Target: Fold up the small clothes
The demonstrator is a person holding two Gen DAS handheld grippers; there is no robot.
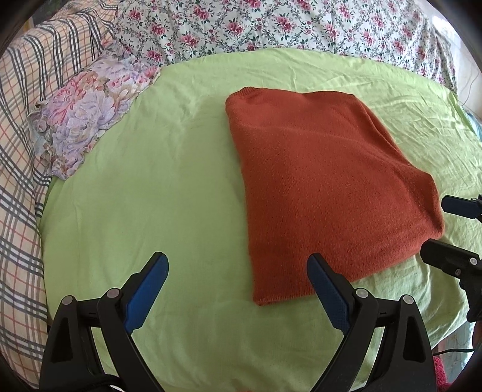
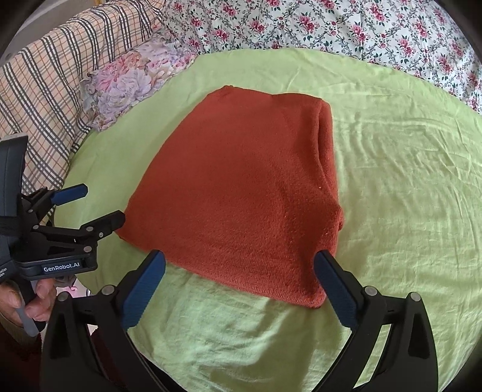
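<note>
A rust-orange knitted garment [image 1: 325,187] lies folded into a flat rectangle on the light green sheet [image 1: 150,196]; it also shows in the right wrist view [image 2: 241,193]. My left gripper [image 1: 238,265] is open and empty, hovering over the sheet beside the garment's near left corner. My right gripper [image 2: 239,262] is open and empty, its fingers straddling the garment's near edge from above. The left gripper shows at the left of the right wrist view [image 2: 99,205], open, off the garment's left corner. The right gripper shows at the right edge of the left wrist view [image 1: 436,226], open.
A plaid blanket [image 1: 27,135] and a small floral pillow [image 1: 87,111] lie at the left. A white quilt with pink flowers [image 1: 271,27] runs along the back. The green sheet [image 2: 406,196] spreads around the garment.
</note>
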